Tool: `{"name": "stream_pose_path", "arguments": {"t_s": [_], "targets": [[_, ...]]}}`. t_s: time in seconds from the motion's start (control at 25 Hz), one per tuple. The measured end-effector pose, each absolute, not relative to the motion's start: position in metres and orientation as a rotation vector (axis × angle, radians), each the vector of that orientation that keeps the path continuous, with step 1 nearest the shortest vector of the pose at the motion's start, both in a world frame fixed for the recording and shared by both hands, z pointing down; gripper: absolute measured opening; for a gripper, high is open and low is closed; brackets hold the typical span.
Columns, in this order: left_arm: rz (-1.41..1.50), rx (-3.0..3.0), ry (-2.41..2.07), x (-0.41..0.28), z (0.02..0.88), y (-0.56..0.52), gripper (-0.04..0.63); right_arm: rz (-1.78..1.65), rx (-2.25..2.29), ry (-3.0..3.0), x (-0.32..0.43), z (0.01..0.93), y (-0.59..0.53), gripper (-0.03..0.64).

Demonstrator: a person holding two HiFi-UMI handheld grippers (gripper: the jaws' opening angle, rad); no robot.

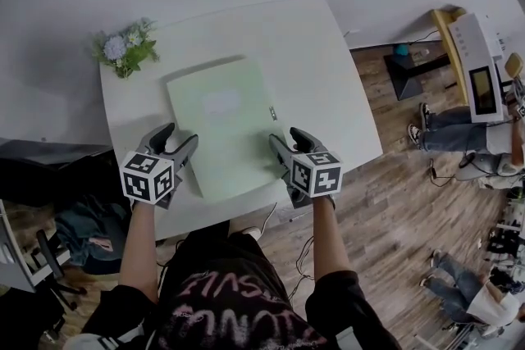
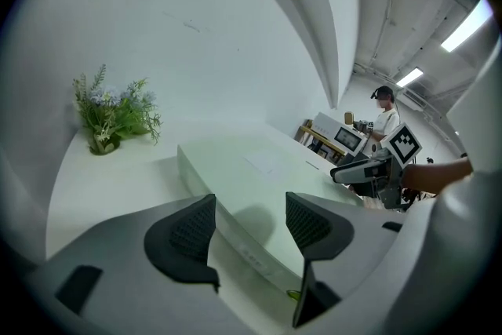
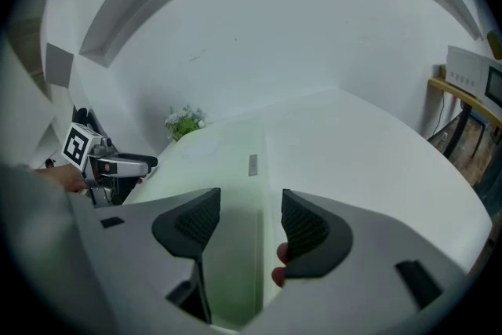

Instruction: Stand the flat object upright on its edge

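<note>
The pale green flat rectangular board (image 1: 223, 125) is lying flat on the white worktop (image 1: 328, 86), with a small bunch of artificial flowers (image 1: 125, 50) sitting at its 10 o'clock. The left hand-held gripper (image 1: 180, 138) at its 8 o'clock and the right hand-held gripper (image 1: 285, 137) at its 4 o'clock are holding their jaws apart, each straddling an edge without pressing it.

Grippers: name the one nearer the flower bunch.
The left gripper: the flower bunch stands beyond it; the right gripper is across the flat green object.
</note>
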State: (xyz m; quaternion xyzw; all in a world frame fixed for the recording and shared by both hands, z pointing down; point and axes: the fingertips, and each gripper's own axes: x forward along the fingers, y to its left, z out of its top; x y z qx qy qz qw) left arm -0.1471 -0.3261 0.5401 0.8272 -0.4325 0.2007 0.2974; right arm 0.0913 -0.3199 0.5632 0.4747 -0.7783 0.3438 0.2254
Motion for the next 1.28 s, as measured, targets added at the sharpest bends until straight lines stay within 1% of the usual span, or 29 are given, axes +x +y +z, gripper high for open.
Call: {"name": "stream_pose_path", "arguments": {"t_s": [0.64,1.0,1.28], "targets": [[0.563,2.060,-1.071,-0.143,0.567,-0.327,0.298,1.151,1.095,-2.119,0.085,0.581,-0.327,0.234],[0.568,2.042,-1.045,-0.142,0.572,-0.328,0.301,1.177,1.016,-2.105,0.079,0.585,-0.328,0.224],[0.583,2.043,-1.071,-0.141,0.569,-0.327,0.299,1.084,1.031,-2.131,0.078,0.581,-0.328,0.209]]}}
